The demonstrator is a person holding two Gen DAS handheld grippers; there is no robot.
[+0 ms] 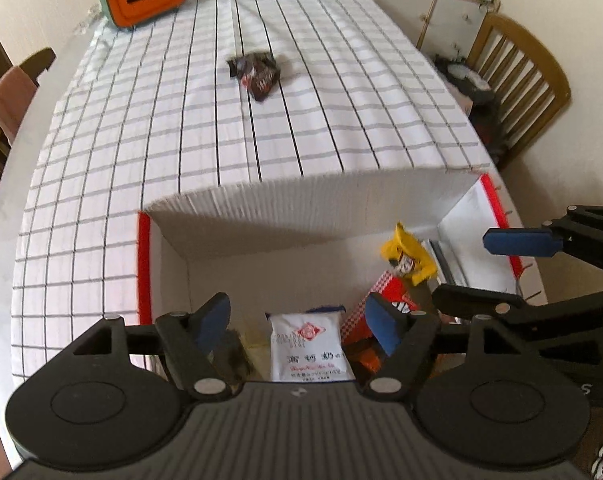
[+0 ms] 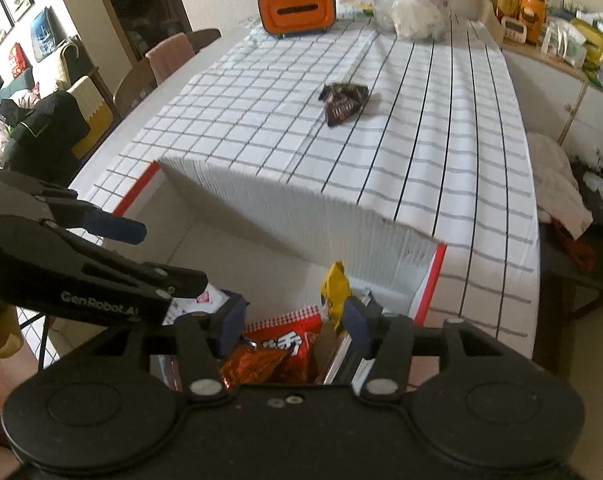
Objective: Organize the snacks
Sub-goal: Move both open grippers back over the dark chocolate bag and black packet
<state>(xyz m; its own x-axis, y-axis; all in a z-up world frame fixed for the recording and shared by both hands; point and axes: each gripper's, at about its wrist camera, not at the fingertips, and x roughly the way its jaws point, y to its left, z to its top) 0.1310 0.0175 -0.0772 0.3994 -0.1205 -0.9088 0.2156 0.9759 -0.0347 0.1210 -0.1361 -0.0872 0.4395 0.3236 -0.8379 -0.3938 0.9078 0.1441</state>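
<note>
A white box (image 1: 281, 208) with red rims stands open at the near end of the table, also seen in the right wrist view (image 2: 301, 216). Inside lie a white packet (image 1: 309, 350), a red checkered packet (image 1: 383, 286) and a yellow packet (image 1: 409, 256). My left gripper (image 1: 297, 320) hangs open over the white packet, its pads touching nothing. My right gripper (image 2: 295, 320) is open above the red packet (image 2: 289, 336) and an orange foil bag (image 2: 253, 364), beside the yellow packet (image 2: 335, 288). A dark brown candy bag (image 1: 257, 74) lies alone mid-table on the checked cloth.
At the far end of the table sit an orange tissue box (image 2: 297, 8) and a clear plastic bag (image 2: 413, 4). Wooden chairs (image 1: 517, 80) flank the table. A sideboard (image 2: 561, 72) with bottles and packets runs along the right wall.
</note>
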